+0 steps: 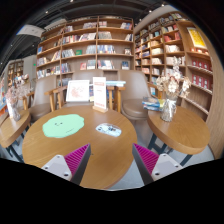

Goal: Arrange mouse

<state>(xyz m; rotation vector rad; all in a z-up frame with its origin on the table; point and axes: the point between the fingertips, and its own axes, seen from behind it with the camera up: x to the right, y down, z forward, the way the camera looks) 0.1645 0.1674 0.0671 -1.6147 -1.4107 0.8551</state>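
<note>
A white mouse (109, 129) lies on a round wooden table (85, 150), to the right of a green mouse mat (63, 126). My gripper (112, 160) hovers above the table's near part, well short of the mouse. Its fingers (76, 160) with magenta pads are wide apart and nothing is between them.
Upright white cards (78, 92) stand at the table's far edge. A second round table (182, 128) to the right holds a vase of flowers (168, 100). Chairs (134, 92) stand behind the table. Bookshelves (95, 45) line the back walls.
</note>
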